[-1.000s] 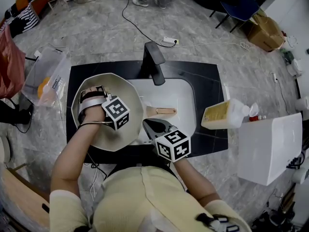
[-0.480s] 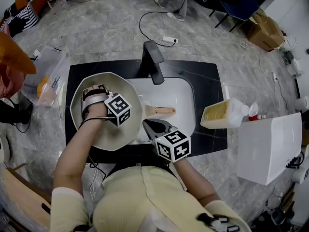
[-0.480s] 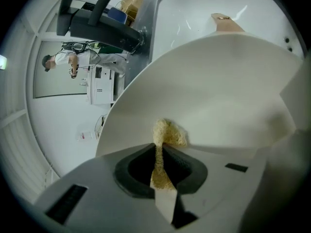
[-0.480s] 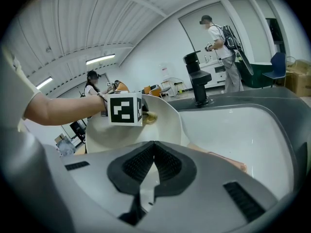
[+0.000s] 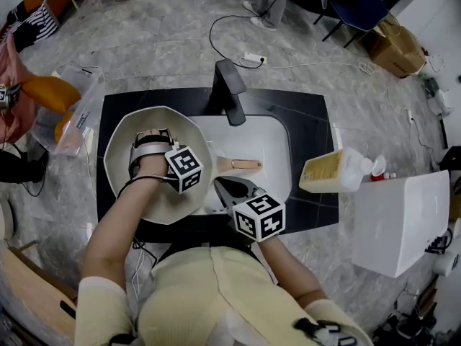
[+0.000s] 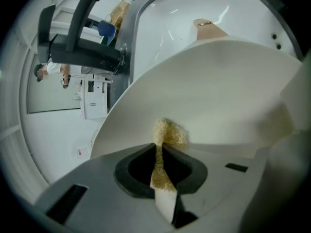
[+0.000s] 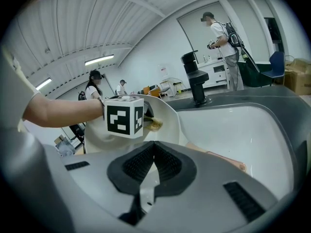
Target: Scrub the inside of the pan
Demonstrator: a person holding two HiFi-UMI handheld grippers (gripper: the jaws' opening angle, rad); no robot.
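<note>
A cream pan (image 5: 128,139) is held tilted over the left side of the white sink (image 5: 268,141), its wooden handle (image 5: 243,165) pointing right. My left gripper (image 5: 146,139) is inside the pan, shut on a tan scrub sponge (image 6: 168,133) that presses against the pan's inner wall (image 6: 223,91). My right gripper (image 5: 225,187) is at the pan's near right rim beside the handle (image 7: 221,160), jaws shut with the thin white rim between them. In the right gripper view the left gripper's marker cube (image 7: 125,116) and the sponge (image 7: 155,124) show inside the pan.
A black faucet (image 5: 229,92) stands behind the sink on the black counter (image 5: 310,121). A yellow soap bottle (image 5: 338,170) lies at the counter's right edge, next to a white box (image 5: 403,218). A clear plastic container (image 5: 68,117) sits left of the counter. People stand further back.
My left gripper has slid a little toward the right and nearer side of the pan with the sponge. The right gripper has stayed put.
</note>
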